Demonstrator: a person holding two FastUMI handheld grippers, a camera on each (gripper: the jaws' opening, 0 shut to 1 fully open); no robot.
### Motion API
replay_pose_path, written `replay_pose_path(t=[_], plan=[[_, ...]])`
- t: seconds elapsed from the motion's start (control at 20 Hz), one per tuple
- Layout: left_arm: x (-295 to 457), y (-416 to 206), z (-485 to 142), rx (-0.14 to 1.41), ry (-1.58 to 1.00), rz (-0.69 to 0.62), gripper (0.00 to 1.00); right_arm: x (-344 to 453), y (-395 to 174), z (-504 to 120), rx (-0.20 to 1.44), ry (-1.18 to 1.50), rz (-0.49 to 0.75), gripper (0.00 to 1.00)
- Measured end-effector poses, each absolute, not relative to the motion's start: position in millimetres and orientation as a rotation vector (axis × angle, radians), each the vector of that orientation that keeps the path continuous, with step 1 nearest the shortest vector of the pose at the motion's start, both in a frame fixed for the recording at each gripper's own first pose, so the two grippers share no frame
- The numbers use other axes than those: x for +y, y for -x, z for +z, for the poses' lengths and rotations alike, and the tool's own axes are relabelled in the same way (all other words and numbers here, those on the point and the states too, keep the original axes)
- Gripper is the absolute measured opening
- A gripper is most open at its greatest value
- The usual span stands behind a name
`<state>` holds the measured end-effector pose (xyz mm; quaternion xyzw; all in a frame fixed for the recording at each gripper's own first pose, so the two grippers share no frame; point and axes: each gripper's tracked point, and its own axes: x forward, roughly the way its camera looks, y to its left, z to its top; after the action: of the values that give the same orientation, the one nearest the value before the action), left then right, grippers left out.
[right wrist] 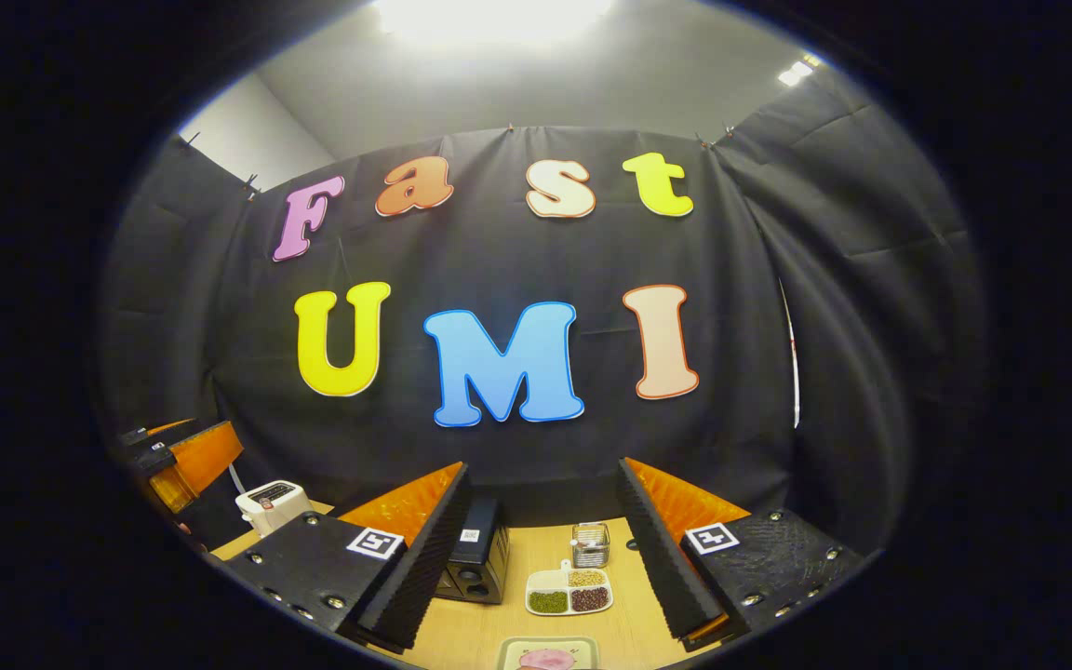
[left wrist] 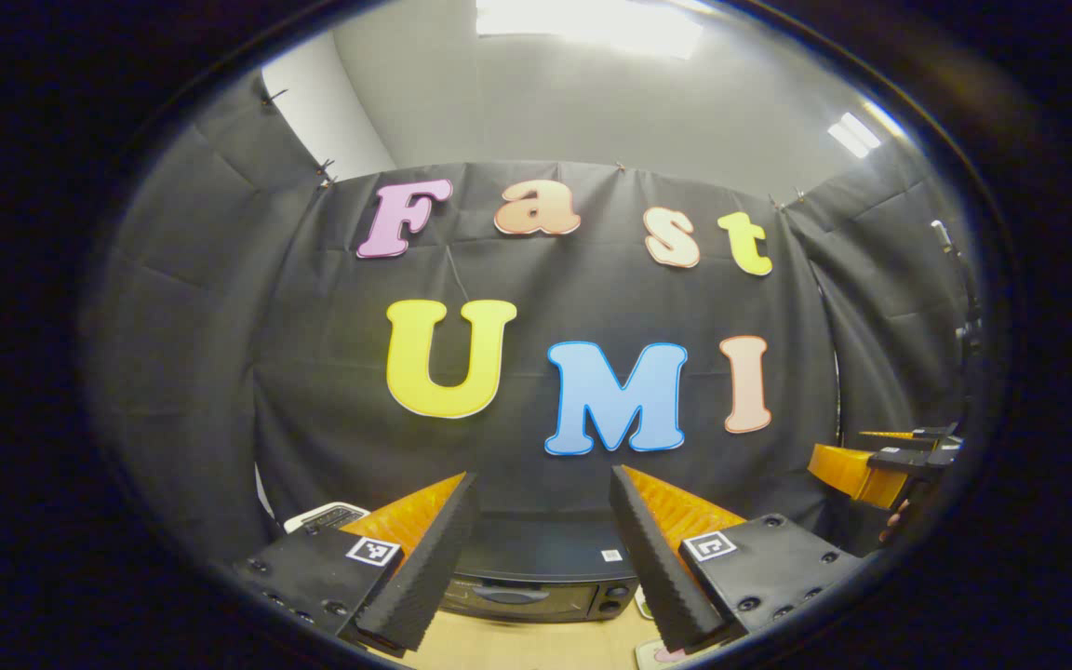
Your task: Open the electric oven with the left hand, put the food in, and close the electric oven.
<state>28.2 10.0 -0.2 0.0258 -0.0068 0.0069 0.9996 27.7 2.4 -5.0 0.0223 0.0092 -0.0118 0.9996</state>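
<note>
Hovering above the table (right wrist: pixel 480 642), both claws up high, jaws spread wide, nothing held. Left gripper view, left to right: white toaster (left wrist: pixel 327 516) at the far left, left claw (left wrist: pixel 543 568) centred over the black electric oven (left wrist: pixel 541 582), door closed, right claw (left wrist: pixel 880 465) off at the right edge. Right gripper view: left claw (right wrist: pixel 173 456) far left, toaster (right wrist: pixel 273 504) beside it, oven (right wrist: pixel 475 554) seen side-on between the right claw (right wrist: pixel 541 558) fingers, then a divided dish (right wrist: pixel 569 591) of beans and a small jar (right wrist: pixel 590 544). Food tray (right wrist: pixel 550 654) with something pink sits at the bottom edge, near the table front.
</note>
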Motion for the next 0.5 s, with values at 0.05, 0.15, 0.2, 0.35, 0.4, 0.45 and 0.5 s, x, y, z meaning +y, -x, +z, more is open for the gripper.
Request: replay_pose_path(t=[0.05, 0.15, 0.2, 0.35, 0.4, 0.45, 0.5], plan=[[10.2, -31.7, -2.8, -0.007, -0.048, -0.006, 0.99, 5.6, -27.8, -2.2, 0.012, -0.045, -0.030, 0.94], [11.1, -36.6, -9.5, 0.016, -0.029, -0.045, 0.99, 8.4, -27.9, 0.9, 0.002, -0.037, -0.049, 0.94], [11.4, -38.2, -10.9, 0.021, -0.020, -0.060, 0.99, 10.2, -27.2, 1.6, 0.000, -0.033, -0.056, 0.94], [15.2, -42.9, -15.1, 0.039, -0.012, -0.085, 0.95, 16.6, -25.7, -1.5, 0.012, -0.039, -0.058, 0.94], [17.6, -43.8, -15.6, 0.041, -0.018, -0.080, 0.95, 18.7, -25.7, -2.8, 0.016, -0.046, -0.052, 0.94], [20.7, -45.9, -19.4, 0.044, -0.022, -0.078, 0.95, 18.5, -26.5, -6.4, 0.022, -0.049, -0.053, 0.94], [19.5, -48.3, -24.7, 0.056, -0.023, -0.088, 0.98, 16.5, -26.4, -10.2, 0.030, -0.052, -0.059, 0.94]])
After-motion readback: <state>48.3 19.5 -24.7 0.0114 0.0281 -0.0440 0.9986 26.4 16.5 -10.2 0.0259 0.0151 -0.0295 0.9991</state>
